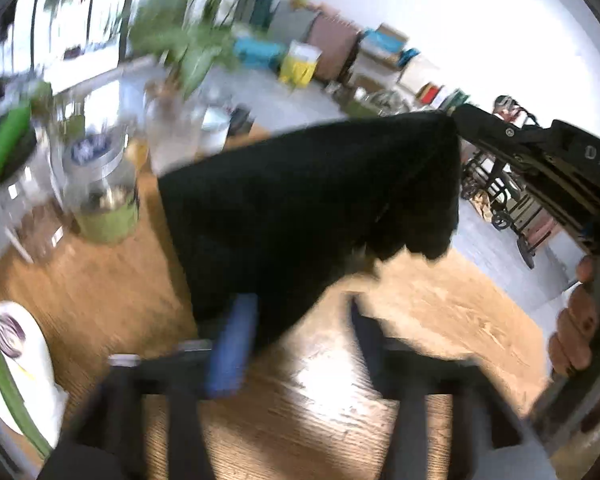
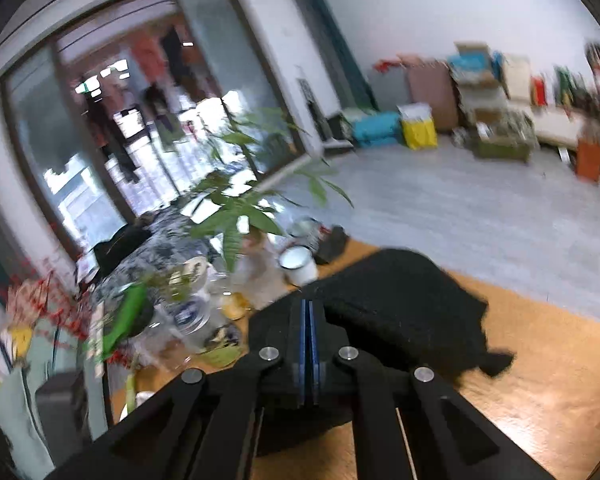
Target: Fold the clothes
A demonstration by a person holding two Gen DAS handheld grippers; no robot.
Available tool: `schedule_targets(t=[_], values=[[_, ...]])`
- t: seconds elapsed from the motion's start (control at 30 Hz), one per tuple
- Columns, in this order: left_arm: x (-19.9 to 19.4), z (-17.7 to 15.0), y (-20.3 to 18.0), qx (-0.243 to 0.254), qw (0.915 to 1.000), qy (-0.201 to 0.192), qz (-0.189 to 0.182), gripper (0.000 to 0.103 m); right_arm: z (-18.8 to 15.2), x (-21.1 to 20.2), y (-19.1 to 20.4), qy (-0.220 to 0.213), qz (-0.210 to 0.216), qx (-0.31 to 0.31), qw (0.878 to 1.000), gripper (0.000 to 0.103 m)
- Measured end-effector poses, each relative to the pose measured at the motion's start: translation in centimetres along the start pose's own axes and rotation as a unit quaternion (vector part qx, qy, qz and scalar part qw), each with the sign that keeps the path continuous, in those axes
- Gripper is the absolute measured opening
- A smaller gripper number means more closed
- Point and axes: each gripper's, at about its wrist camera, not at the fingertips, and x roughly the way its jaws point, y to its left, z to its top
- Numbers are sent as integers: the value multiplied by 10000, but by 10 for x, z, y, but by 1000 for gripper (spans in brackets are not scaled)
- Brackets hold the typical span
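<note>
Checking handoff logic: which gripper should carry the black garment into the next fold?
Right. The right gripper is shut on the black garment, lifting one corner. The left gripper is open and holds nothing.

Matt black cloth garment [image 1: 307, 200] — glossy wood-grain table [image 1: 319, 400]; white glossy mug [image 2: 298, 266].

Garment [image 1: 311, 200] above table [image 1: 439, 320] — jars [image 1: 104, 200] left.

Right gripper [image 1: 455, 124] body, right of frame: showing pale letters "DA", cut off by the edge.
Elsewhere: nothing reading clearly.
</note>
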Motion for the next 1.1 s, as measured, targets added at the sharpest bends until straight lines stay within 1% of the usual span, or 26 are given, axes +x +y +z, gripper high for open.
schedule_targets(t=[0.07, 0.1, 0.13, 0.17, 0.2, 0.23, 0.3, 0.33, 0.37, 0.4, 0.43, 0.47, 0.5, 0.57, 0.6, 0.67, 0.7, 0.73, 0.8, 0.87, 0.9, 0.97, 1.0, 1.03, 1.07, 1.1], values=[[-22, -2, -26, 397, 9988, -278, -103, 66, 12, -34, 15, -356, 79, -221, 9991, 1], [-29, -1, -38, 520, 9981, -300, -149, 66, 19, -49, 22, -492, 121, -303, 9983, 1], [-37, -1, -49, 629, 9973, -318, -185, 66, 24, -60, 28, -518, -2, -374, 9980, 1], [-42, -1, -55, 599, 9977, -299, -129, 66, 29, -71, 32, -462, -299, -433, 9975, 1], [-47, -1, -60, 563, 9980, -275, -70, 66, 31, -78, 35, -293, -550, -461, 9970, 1], [-50, -3, -63, 470, 9987, -188, 27, 67, 29, -79, 35, -22, -718, -433, 9965, 1], [-48, -9, -63, 308, 9986, 199, 392, 67, 16, -82, 30, 348, -906, -464, 9942, 2], [-45, -13, -62, 262, 9973, 414, 543, 67, 4, -83, 25, 518, -987, -493, 9925, 4], [-41, -17, -60, 262, 9964, 571, 574, 67, -7, -81, 18, 653, -995, -444, 9919, 7], [-36, -20, -57, 267, 9958, 652, 583, 67, -18, -77, 10, 846, -955, -360, 9912, 11], [-34, -23, -57, 285, 9954, 671, 628, 67, -29, -72, 0, 1036, -917, -241, 9901, 23], [-29, -25, -58, 400, 9946, 647, 700, 67, -38, -66, -9, 1222, -881, -75, 9886, 29], [-25, -26, -59, 522, 9937, 621, 775, 67, -47, -59, -19, 1394, -863, 93, 9864, 30], [-13, -30, -66, 931, 9894, 548, 971, 67, -60, -42, -38, 1651, -883, 399, 9815, 31], [-6, -31, -70, 1141, 9863, 510, 1073, 67, -62, -35, -46, 1698, -894, 493, 9802, 33], [16, -31, -81, 1707, 9747, 427, 1378, 67, -65, -19, -61, 1791, -915, 681, 9772, 43], [26, -32, -85, 1839, 9712, 432, 1451, 67, -67, -10, -69, 1847, -920, 778, 9754, 51], [42, -30, -86, 1946, 9680, 487, 1505, 67, -68, 1, -76, 1919, -918, 895, 9730, 52], [71, -26, -81, 1899, 9677, 618, 1541, 67, -72, 21, -89, 2058, -858, 1108, 9685, 54], [98, -19, -70, 1659, 9716, 662, 1551, 66, -78, 42, -102, 2220, -739, 1365, 9626, 55], [108, -16, -64, 1512, 9748, 588, 1530, 66, -80, 53, -107, 2279, -701, 1470, 9600, 55], [123, -11, -53, 1242, 9807, 478, 1434, 59, -84, 73, -114, 2306, -632, 1594, 9578, 55], [131, -7, -47, 1132, 9824, 471, 1406, 49, -86, 82, -117, 2289, -589, 1679, 9570, 57], [138, -5, -40, 1036, 9828, 477, 1452, 37, -87, 89, -121, 2238, -537, 1800, 9564, 59], [143, -4, -36, 1010, 9820, 519, 1508, 31, -87, 94, -124, 2172, -489, 1916, 9559, 60], [147, -3, -32, 985, 9812, 562, 1562, 16, -88, 100, -127, 2100, -458, 2025, 9554, 64]])
